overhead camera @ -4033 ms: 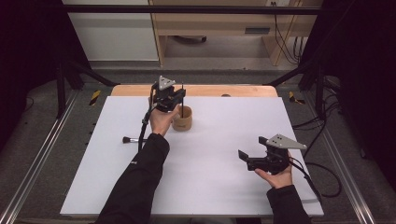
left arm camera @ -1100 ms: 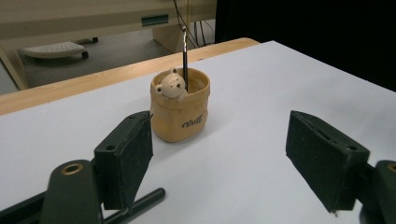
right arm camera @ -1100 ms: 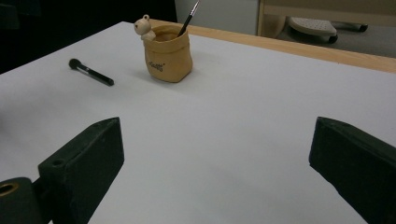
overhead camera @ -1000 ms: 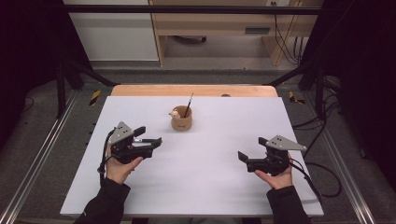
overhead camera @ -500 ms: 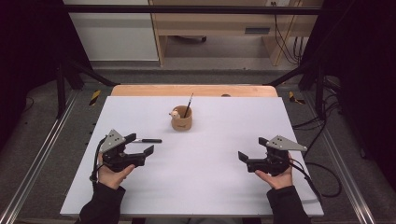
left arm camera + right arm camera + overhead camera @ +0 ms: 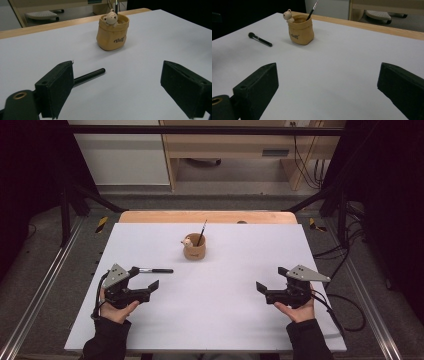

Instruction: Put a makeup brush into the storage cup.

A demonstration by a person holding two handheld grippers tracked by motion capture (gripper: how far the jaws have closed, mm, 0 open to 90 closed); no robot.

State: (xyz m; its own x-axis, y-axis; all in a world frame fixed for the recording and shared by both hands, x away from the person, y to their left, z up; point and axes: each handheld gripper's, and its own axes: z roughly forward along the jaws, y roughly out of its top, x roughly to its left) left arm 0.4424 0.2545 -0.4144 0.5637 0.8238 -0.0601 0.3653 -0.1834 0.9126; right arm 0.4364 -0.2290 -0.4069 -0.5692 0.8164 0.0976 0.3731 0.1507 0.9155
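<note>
A tan bag-shaped cup with a small bear figure on its rim stands at the middle back of the white table. A thin black brush stands in it. A second black brush lies flat on the table at the left. My left gripper sits low just in front of that brush; its jaws have just been opening and nothing is between them. In the left gripper view the brush handle pokes out from behind the left jaw. My right gripper rests open at the near right, holding nothing.
A wooden strip borders the table's far edge, with metal rails along both sides. In the right gripper view the cup and the lying brush sit far ahead, with bare white surface between them and the jaws.
The left hand has left the cup, where one brush now stands, and has come back to the near left, sinking a little toward the table. The right hand has kept still.
</note>
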